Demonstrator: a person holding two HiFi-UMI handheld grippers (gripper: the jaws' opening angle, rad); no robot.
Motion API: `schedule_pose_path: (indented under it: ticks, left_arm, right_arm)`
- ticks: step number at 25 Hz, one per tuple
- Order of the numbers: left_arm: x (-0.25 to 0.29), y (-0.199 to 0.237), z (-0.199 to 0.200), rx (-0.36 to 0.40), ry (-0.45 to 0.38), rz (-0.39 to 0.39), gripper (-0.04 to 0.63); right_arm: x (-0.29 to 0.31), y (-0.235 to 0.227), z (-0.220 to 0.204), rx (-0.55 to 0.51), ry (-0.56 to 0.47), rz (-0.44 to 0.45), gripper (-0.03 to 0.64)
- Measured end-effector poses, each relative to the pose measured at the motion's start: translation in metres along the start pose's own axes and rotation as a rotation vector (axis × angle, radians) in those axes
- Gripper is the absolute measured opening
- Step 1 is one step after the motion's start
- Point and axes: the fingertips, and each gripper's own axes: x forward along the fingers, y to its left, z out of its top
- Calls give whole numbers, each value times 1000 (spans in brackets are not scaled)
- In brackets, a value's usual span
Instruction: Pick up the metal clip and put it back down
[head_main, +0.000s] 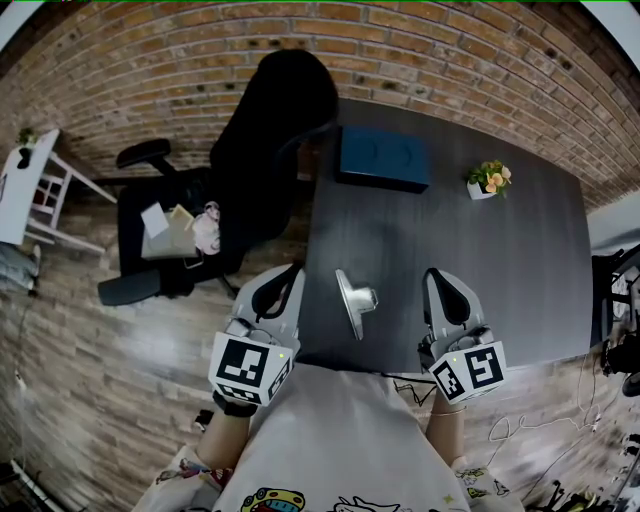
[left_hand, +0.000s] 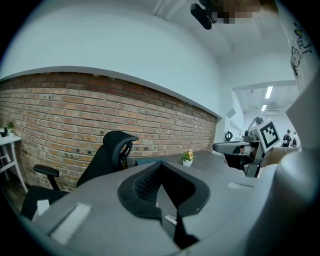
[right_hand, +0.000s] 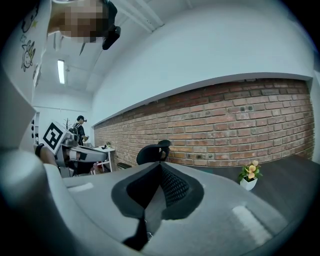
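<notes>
Where the metal clip (head_main: 355, 300) lies: on the dark table (head_main: 520, 290), close to its near edge, between the two tongs and touching neither.
Left tongs (head_main: 289, 272): pressed together with nothing between them; the tip is at the table's left edge, beside the clip.
Right tongs (head_main: 437, 275): also closed and empty, over the table on the clip's other side.
Risk, approach: both pairs are closed, so whichever goes in has to spread first. Coming down closed would probably shove the clip rather than take it.
Risk, skid: glossy metal on a flat top may slide under a glancing touch. With the near edge so close, a push toward the person could send it off the table.
Risk, grip: the clip lies low and looks thin. The pads might catch only one rim, letting it twist out or drop on the lift.
Clip, look: bright silvery metal, polished; a long, narrow, slightly curved strip with a rounded lump on one side.
Table, look: matte dark grey, flat, with a faint grain.
Tongs, look: smooth grey shells with a black ribbed lining in the hollow behind the tips.
Bystanders: a flat blue box (head_main: 383, 158) and a small white flower pot (head_main: 488, 180), both well apart from the clip.
</notes>
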Motion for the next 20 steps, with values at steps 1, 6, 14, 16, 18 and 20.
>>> schedule_pose_path:
  ticks: [1, 6, 14, 16, 18, 20]
  left_arm:
    - [0, 0, 0, 0, 0, -1, 9]
    - [0, -1, -1, 5, 4, -8, 8]
    - [-1, 0, -3, 3, 8, -3, 8]
    - [-1, 0, -4, 1, 10, -1, 9]
    - [-1, 0, -5, 0, 13, 0, 8]
    - [-1, -1, -6, 0, 14, 1, 9]
  right_arm:
    - [0, 0, 0, 0, 1, 1, 0]
    - [0, 2, 0, -2, 1, 5, 0]
    - [-1, 4, -4, 0, 14, 4, 0]
    - [-1, 3, -4, 6, 13, 4, 0]
    - [-1, 2, -5, 9, 13, 3, 0]
    - [-1, 2, -5, 11, 12, 3, 0]
